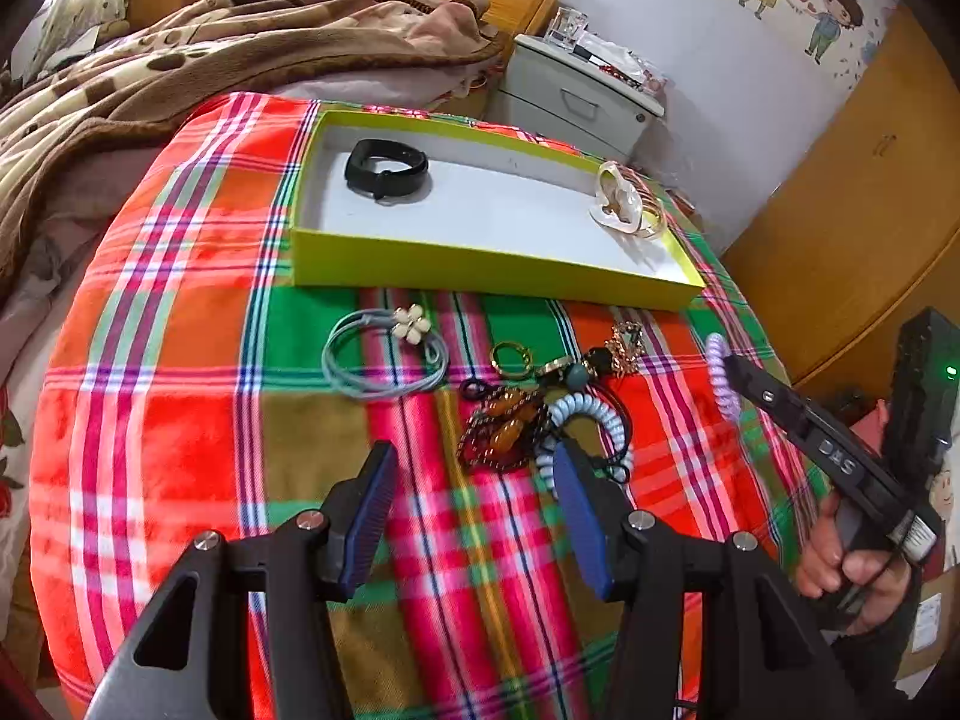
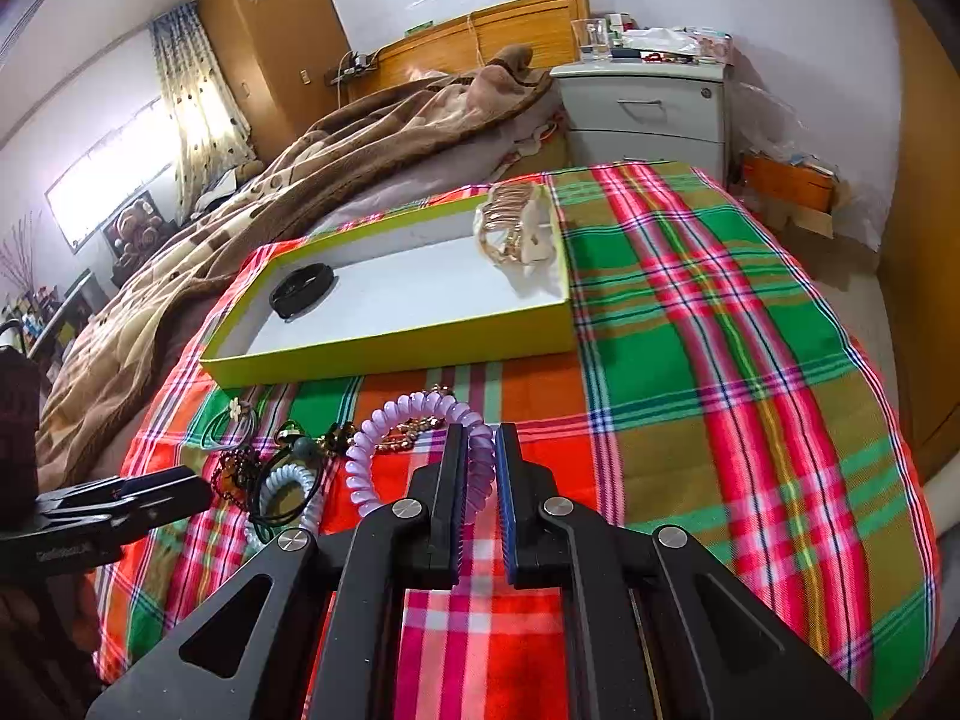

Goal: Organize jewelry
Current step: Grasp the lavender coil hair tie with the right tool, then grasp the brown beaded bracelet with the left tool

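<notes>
Lilac spiral plastic hair tie [image 2: 414, 426], light and springy, sits pinched at its near coil in my right gripper [image 2: 480, 438], while my left gripper [image 1: 474, 468] gapes, holding nothing.

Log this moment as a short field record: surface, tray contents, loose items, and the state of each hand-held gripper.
surface: plaid cloth spread over a bed
tray: yellow-green tray, white inside, lying on the cloth
in tray: black band at one end; pale hair claw with gold bangles at the other
loose on cloth: blue-grey hair tie with flower, gold ring, amber bead piece, white spiral hair tie
left hand-held gripper: open, just short of the loose pile
right hand-held gripper: shut on the purple spiral hair tie
</notes>
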